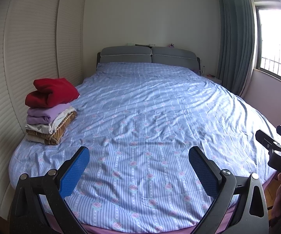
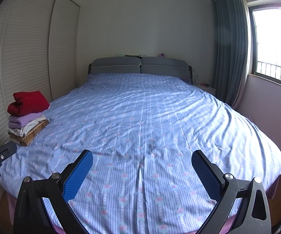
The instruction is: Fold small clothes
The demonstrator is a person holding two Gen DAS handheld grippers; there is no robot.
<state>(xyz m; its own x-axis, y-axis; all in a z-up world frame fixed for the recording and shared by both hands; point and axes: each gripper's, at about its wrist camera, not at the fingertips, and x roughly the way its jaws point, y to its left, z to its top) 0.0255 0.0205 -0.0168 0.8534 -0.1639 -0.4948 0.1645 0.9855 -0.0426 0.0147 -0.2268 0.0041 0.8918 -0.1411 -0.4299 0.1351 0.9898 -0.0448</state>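
A: Status of both tools is to be logged. The left gripper (image 1: 139, 172) is held over the foot of the bed (image 1: 150, 101), jaws spread wide, nothing between them. The right gripper (image 2: 142, 175) is likewise released and empty, beside it over the striped cover.

B: Location of the clothes is requested.

A: A stack of folded clothes (image 1: 49, 111) is seen at the bed's left edge, close to the louvred wardrobe doors (image 1: 29, 44): a red garment (image 1: 52, 92) on top, then lilac, white and brown pieces beneath. No unfolded item is visible on the cover; the task is judged finished or awaiting another garment.

B: Orientation?

A: The stack's long axis is judged to run roughly toward the headboard (image 1: 148, 55), with rounded fold edges turned toward the bed's foot. The red piece is bulkier and sits slightly askew.

B: Advice for the step?

A: Any further garment should be laid flat mid-bed, well apart from the stack, and pinched at two corners.
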